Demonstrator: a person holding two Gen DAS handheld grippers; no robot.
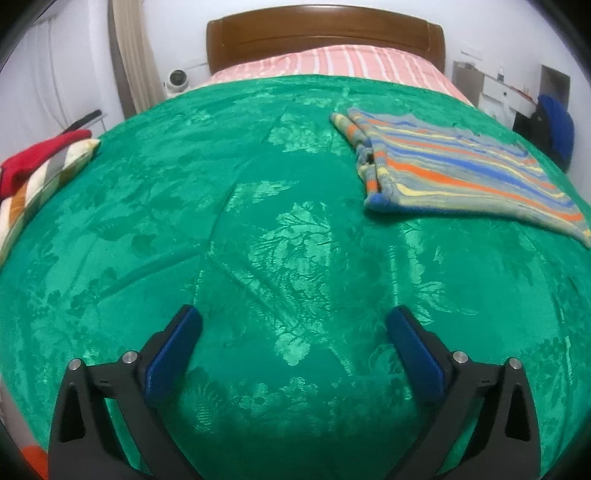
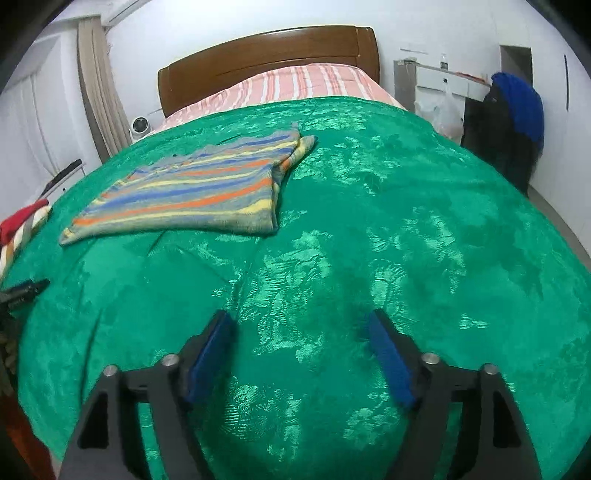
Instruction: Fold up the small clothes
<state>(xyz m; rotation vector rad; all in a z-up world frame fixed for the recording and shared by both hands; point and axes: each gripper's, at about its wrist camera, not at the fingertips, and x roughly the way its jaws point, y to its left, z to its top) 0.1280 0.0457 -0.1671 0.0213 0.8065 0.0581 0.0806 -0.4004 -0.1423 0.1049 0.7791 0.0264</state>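
A striped knit garment (image 1: 458, 170) in grey, blue, orange and yellow lies flat on the green bedspread (image 1: 258, 221), sleeves folded in along its sides. In the left wrist view it is at the upper right, far ahead of my left gripper (image 1: 293, 317), which is open and empty above the spread. In the right wrist view the garment (image 2: 195, 192) lies at the upper left. My right gripper (image 2: 299, 321) is open and empty over bare bedspread (image 2: 406, 221), well short of the garment.
A pink striped sheet (image 1: 332, 62) and brown wooden headboard (image 1: 325, 33) are at the far end. A striped pillow with a red cloth (image 1: 37, 162) lies at the bed's left edge. A blue garment (image 2: 517, 107) hangs at the right by white furniture.
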